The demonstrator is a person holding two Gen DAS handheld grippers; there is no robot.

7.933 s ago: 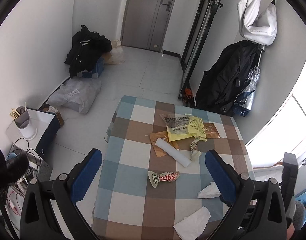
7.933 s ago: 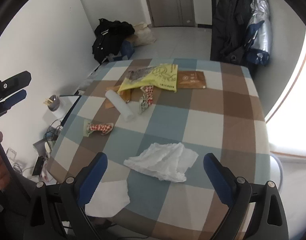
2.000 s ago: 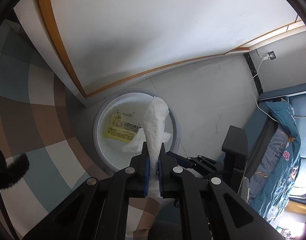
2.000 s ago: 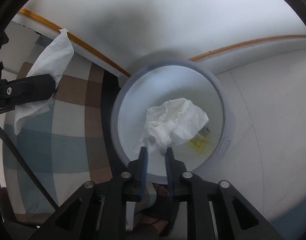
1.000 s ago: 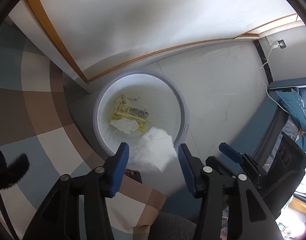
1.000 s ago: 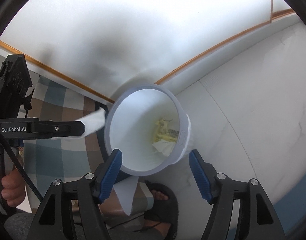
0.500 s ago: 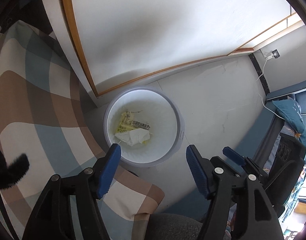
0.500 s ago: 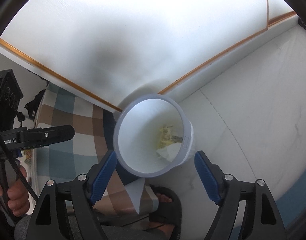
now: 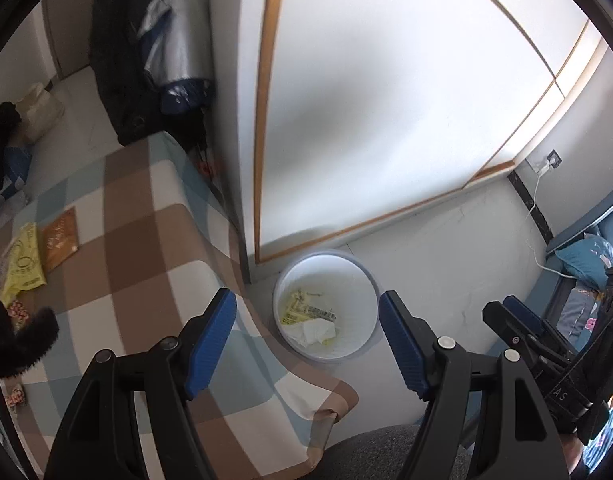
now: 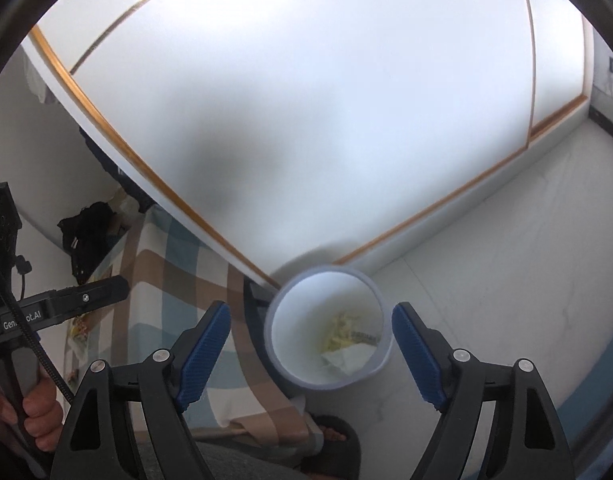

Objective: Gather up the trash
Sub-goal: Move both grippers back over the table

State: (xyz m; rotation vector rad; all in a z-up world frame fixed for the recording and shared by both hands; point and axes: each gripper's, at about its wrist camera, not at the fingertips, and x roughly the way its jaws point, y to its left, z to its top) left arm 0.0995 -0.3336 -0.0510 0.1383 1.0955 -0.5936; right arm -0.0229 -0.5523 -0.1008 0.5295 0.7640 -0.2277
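Two grippers: both are empty and hang above the floor beside the table.
Table: the checked blue, brown and white tablecloth (image 9: 138, 248) covers it; its near corner hangs just beside the bin.
Bin: the round white plastic waste bin (image 9: 366, 276) stands on the pale floor, near the table's near corner and against the white wall panel with wooden trim (image 9: 386, 100).
Left gripper: the black left gripper with blue pads (image 9: 308, 336) has jaws opening, with nothing between them; the bin shows through the gap.
Right gripper: the black right gripper with blue pads (image 10: 311, 350) stands with jaws spread wide and bare, framing the bin mouth.
Trash in bin: a yellow printed wrapper (image 9: 306, 310) and crumpled white tissue (image 9: 316, 330) lie on the bottom.
Trash on table: a yellow plastic bag (image 9: 20, 262) and a brown flat packet (image 9: 58, 238) lie toward the far left edge; a red-patterned wrapper (image 9: 18, 308) sits just nearer.
Progress: in my judgement, part done; the table pieces are not yet collected.
Risk: thin, flat packets may slip from the pads if pinched at an edge, and light wrappers may drift past the bin rim if released from high up.
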